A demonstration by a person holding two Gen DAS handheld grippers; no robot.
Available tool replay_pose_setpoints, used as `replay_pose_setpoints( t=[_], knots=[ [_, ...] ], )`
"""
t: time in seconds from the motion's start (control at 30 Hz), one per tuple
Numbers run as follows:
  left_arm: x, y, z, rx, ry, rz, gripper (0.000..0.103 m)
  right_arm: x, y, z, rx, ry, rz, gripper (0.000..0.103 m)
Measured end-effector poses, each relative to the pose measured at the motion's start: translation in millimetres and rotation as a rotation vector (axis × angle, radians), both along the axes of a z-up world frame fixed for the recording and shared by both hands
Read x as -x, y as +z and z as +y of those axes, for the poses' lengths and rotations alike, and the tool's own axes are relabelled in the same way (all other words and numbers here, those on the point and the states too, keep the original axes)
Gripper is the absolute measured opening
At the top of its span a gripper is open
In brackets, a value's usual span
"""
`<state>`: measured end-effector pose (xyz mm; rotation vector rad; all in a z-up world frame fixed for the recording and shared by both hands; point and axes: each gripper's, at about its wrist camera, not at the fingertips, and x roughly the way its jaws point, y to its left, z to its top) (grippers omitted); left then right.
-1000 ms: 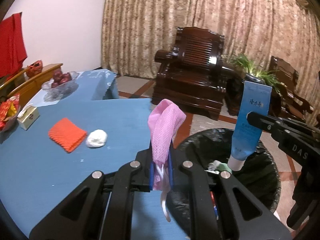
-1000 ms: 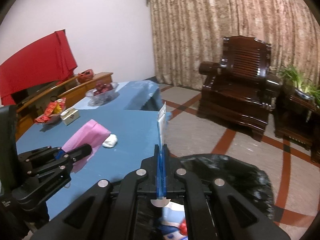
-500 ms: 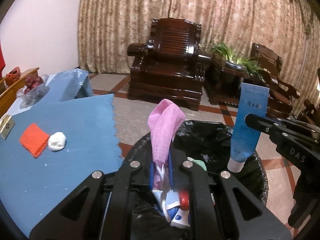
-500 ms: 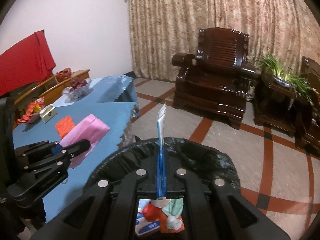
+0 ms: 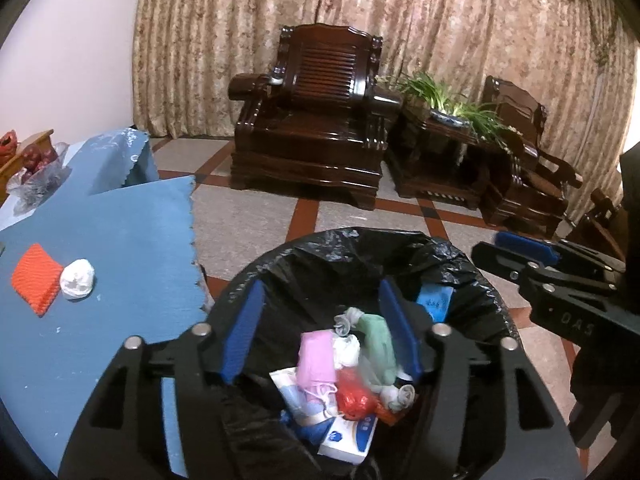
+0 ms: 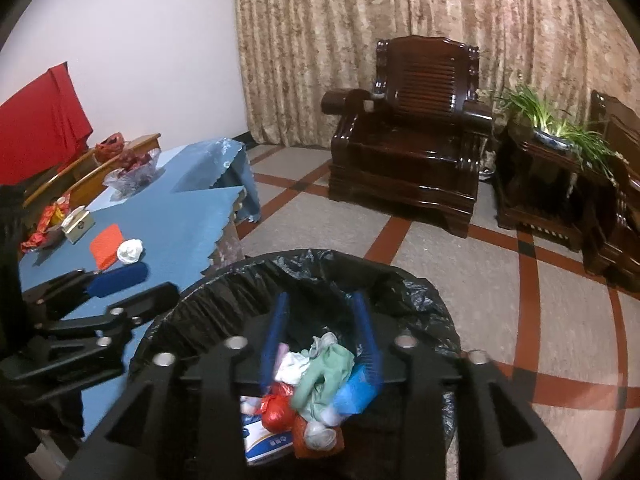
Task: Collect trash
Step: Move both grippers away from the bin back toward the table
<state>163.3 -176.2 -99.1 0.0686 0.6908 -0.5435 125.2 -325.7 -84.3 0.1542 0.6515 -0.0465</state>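
Observation:
Both grippers hang over the black-bagged trash bin [image 5: 352, 248]. The jaws of my left gripper [image 5: 322, 326] are opening, with nothing between the blue pads. A pink mask [image 5: 316, 356] lies on the trash pile below them. My right gripper [image 6: 320, 334] is opening too, and nothing is in its grasp. A blue tube [image 6: 354, 390] rests in the bin [image 6: 304, 276] under it, and the tube [image 5: 434, 300] leans on the liner in the left wrist view. On the blue table [image 5: 120, 240] lie an orange cloth [image 5: 36, 280] and a white paper wad [image 5: 78, 284].
A fruit bowl [image 6: 132, 168], a tissue box [image 6: 78, 224] and red snack packets [image 6: 44, 220] sit further back on the table. Dark wooden armchairs [image 5: 312, 112] and a potted plant [image 5: 448, 100] stand across the tiled floor by the curtains.
Both grippers moved from the table edge to over the bin and opened. The pink mask and the blue tube dropped from them into the bin.

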Motion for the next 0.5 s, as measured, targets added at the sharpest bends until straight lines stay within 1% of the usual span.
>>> replay_pose_setpoints(
  t=[0.03,0.07,0.1,0.13,0.2,0.3,0.5],
  knots=[
    [0.7,2.0,5.1,-0.001,0.011,-0.006,0.067,1.2,1.3,0.7,0.003,-0.002,-0.006,0.064],
    [1.9,3.8,8.6,-0.002,0.018,-0.012,0.072,2.8,3.5,2.5,0.010,-0.007,-0.016,0.071],
    [3.4,5.8,15.5,-0.006,0.032,-0.024,0.077,3.4,5.4,3.9,0.014,-0.009,-0.026,0.082],
    [3.9,8.7,20.4,-0.011,0.048,-0.032,0.079,3.9,7.2,5.6,0.017,-0.008,-0.034,0.089],
    [5.1,13.5,35.3,-0.011,0.082,-0.039,0.086,4.5,11.0,11.2,0.021,-0.002,-0.045,0.097],
    [5.6,20.1,61.6,-0.007,0.141,-0.045,0.089,3.0,14.6,18.6,0.013,0.018,-0.056,0.097],
    [12.0,31.6,110.4,-0.020,0.250,-0.079,0.090,-3.6,20.3,44.0,0.004,0.063,-0.073,0.097]
  ],
)
